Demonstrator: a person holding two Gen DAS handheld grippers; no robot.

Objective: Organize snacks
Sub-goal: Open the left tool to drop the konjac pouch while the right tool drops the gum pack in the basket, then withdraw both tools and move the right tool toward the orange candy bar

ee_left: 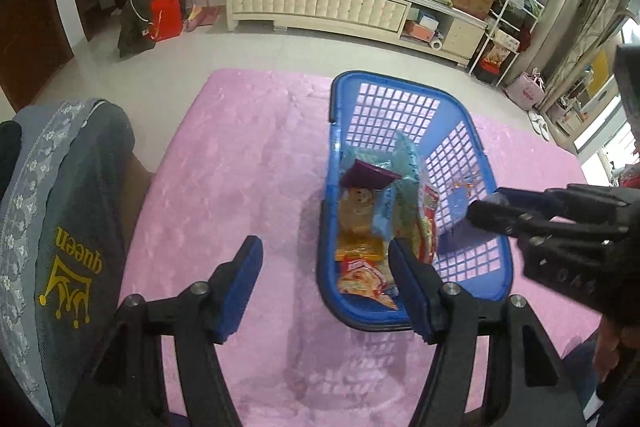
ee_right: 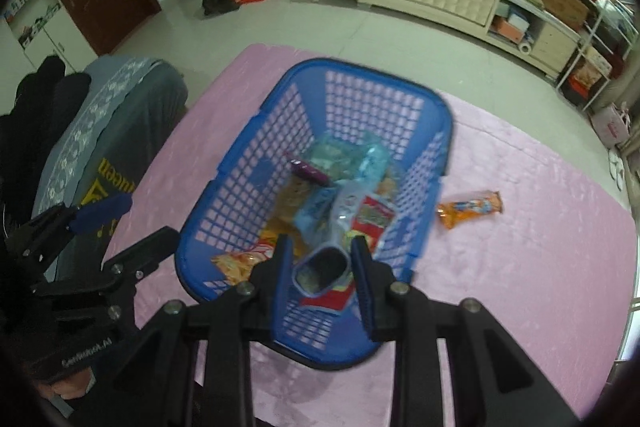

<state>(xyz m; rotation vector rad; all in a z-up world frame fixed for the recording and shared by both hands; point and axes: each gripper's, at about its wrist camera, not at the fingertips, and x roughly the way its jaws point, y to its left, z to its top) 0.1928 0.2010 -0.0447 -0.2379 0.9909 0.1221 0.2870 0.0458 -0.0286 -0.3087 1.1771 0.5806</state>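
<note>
A blue plastic basket (ee_left: 472, 131) (ee_right: 248, 179) stands on a pink cloth and holds several snack packets (ee_left: 372, 211) (ee_right: 320, 203). My right gripper (ee_right: 322, 267) is over the basket's near end, shut on a pale blue snack packet (ee_right: 348, 207) that hangs into the basket. It shows in the left wrist view (ee_left: 492, 207) at the right, above the basket. My left gripper (ee_left: 324, 283) is open and empty, low at the basket's near left corner. An orange snack packet (ee_right: 470, 209) lies on the cloth to the right of the basket.
A grey cushion with yellow "queen" lettering (ee_left: 68, 227) (ee_right: 116, 119) sits at the table's left edge. The pink cloth (ee_left: 240, 167) covers the table. A white cabinet (ee_left: 320, 3) stands across the tiled floor.
</note>
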